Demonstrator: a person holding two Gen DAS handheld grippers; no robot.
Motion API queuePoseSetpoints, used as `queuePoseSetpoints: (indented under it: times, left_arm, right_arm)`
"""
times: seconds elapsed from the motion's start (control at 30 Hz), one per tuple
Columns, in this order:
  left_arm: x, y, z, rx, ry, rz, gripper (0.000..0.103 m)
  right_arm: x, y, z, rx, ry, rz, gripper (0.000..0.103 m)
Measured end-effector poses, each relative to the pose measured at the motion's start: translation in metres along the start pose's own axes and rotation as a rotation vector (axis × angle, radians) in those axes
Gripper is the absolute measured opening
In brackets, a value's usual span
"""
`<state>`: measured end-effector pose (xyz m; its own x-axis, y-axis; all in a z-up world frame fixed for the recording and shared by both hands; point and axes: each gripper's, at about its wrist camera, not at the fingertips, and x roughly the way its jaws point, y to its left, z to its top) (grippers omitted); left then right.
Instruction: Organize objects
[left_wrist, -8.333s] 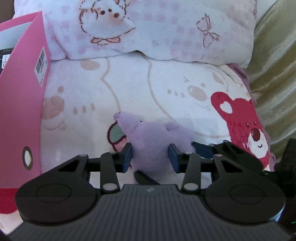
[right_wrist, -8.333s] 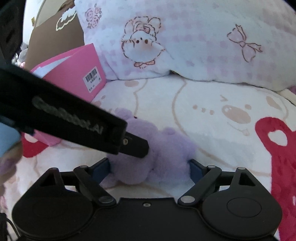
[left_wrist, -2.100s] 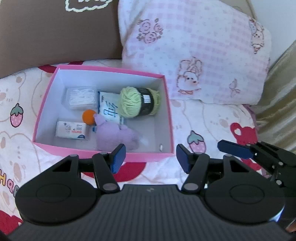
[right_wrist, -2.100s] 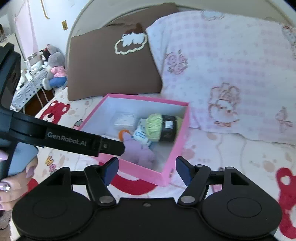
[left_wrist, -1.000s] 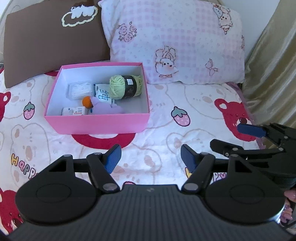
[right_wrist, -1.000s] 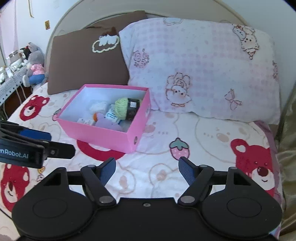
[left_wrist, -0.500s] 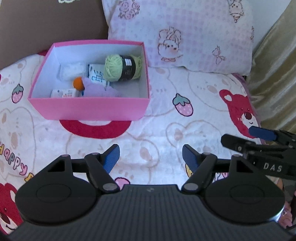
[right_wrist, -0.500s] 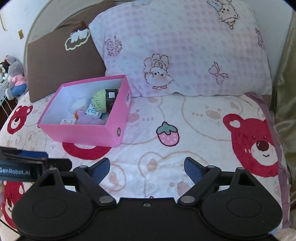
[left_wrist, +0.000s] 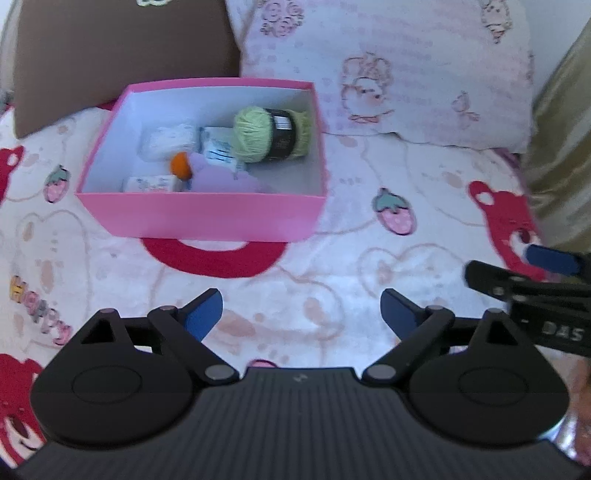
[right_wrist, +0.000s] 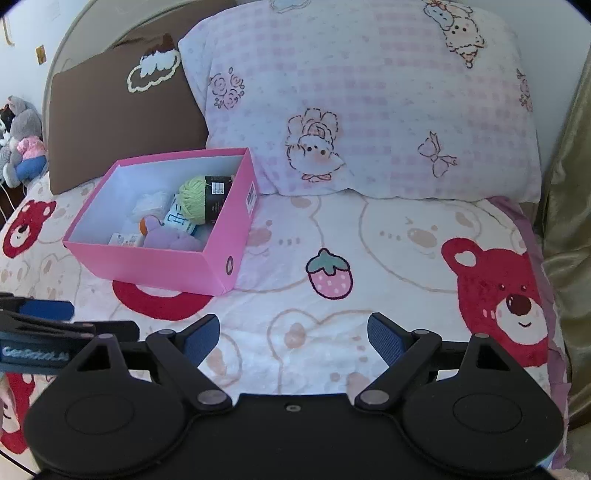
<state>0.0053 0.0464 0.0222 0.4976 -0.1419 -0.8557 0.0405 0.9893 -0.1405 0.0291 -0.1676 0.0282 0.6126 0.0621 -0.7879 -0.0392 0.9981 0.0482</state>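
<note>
Both jaws wide, nothing held: left hand-held gripper and right hand-held gripper hover over the bed, well short of the pink box. Purple plush, green yarn, orange ball and small packets all sit inside the box. Looks near done; best move is scanning the blanket for leftovers while keeping clear of the box. Right view adds the box's end label, brown pillow and stuffed toys far left; left view looks more squarely into the box.
</note>
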Motion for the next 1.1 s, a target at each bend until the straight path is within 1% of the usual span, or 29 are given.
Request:
queuePoseSetpoints:
  times: [0.07,0.2,0.37,0.57,0.7,0.93,1.1]
  left_arm:
    - [0.0,0.001,0.0,-0.002,-0.005,0.014,0.093]
    - [-0.002,0.005,-0.001,-0.026,-0.004,-0.004,0.094]
    - [-0.002,0.001,-0.004,0.015,0.0,0.006,0.095]
    - [-0.004,-0.009,-0.008,0.047,0.014,-0.001,0.098]
    - [-0.002,-0.01,-0.008,0.037,0.024,-0.005,0.099]
    - [0.001,-0.003,-0.007,-0.012,0.047,0.004,0.099]
    - [0.002,0.001,-0.005,-0.008,0.063,0.017,0.099]
  right_arm:
    - [0.0,0.001,0.001,-0.001,-0.003,-0.006,0.09]
    - [0.0,0.002,0.002,0.004,0.004,-0.003,0.09]
    - [0.0,0.002,0.001,0.006,0.008,-0.003,0.09]
    - [0.001,-0.001,-0.001,0.018,0.019,-0.015,0.09]
    - [0.001,-0.002,0.0,0.026,0.024,-0.015,0.09]
    - [0.001,-0.002,0.0,0.033,0.029,-0.026,0.09]
    - [0.0,-0.006,-0.001,0.044,0.033,-0.04,0.09]
